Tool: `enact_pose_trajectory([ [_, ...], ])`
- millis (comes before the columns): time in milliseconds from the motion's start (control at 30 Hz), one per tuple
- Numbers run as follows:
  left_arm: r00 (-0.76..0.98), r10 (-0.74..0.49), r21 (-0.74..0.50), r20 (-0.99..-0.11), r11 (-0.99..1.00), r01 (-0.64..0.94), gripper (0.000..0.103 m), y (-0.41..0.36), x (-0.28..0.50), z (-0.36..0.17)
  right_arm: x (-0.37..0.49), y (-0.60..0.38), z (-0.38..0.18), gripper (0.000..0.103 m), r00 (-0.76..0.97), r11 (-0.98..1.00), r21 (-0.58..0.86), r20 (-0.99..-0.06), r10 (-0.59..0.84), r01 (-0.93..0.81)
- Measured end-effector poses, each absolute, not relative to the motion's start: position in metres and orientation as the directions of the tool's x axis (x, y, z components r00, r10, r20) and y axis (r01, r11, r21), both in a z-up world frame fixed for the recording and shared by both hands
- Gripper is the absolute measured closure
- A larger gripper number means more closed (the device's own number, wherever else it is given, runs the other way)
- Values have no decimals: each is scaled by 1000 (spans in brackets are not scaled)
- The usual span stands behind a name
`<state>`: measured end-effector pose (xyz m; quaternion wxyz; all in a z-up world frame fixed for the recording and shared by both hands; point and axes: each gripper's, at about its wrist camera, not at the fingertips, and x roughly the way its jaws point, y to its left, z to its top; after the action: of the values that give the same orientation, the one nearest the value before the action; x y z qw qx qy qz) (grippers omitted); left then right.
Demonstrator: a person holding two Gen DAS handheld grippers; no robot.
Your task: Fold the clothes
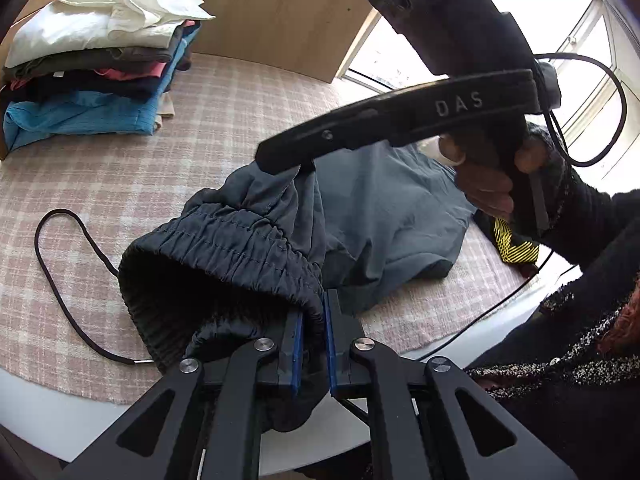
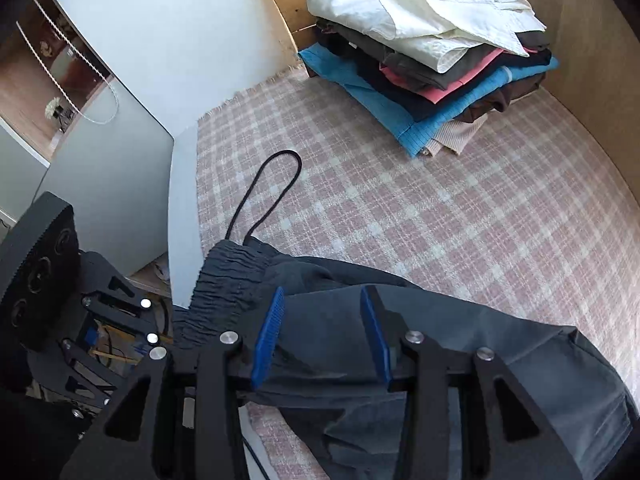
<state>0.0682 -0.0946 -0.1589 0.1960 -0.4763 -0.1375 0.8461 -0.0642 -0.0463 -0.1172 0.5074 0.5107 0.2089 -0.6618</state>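
Observation:
Dark grey trousers (image 1: 384, 216) lie crumpled on the pink checked tablecloth (image 1: 224, 120). In the left wrist view my left gripper (image 1: 314, 340) is shut on their gathered elastic waistband (image 1: 224, 248), which bulges open to the left of the blue pads. A hand (image 1: 488, 188) holds my right gripper (image 1: 284, 162) above the trousers, with its tip touching the cloth behind the waistband. In the right wrist view the right gripper (image 2: 322, 334) stands open over the trousers (image 2: 460, 344); its blue pads are well apart and nothing is pinched between them.
A black drawstring (image 1: 60, 280) loops from the waistband across the cloth. A stack of folded clothes (image 2: 432, 52) with a white shirt on top sits in the far corner by wooden boards (image 1: 260, 12). A yellow-and-black item (image 1: 514, 246) lies behind the trousers.

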Motion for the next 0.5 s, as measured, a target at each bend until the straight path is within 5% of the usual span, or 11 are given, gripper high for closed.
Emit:
enact_pose_trajectory([
  [300, -390, 499, -428, -773, -866, -260, 94, -97, 89, -159, -54, -51, -152, 58, 196, -296, 313, -910, -365, 902],
  [500, -436, 316, -245, -843, -946, -212, 75, -165, 80, -130, -67, -39, -131, 58, 169, -301, 310, -894, -415, 902],
])
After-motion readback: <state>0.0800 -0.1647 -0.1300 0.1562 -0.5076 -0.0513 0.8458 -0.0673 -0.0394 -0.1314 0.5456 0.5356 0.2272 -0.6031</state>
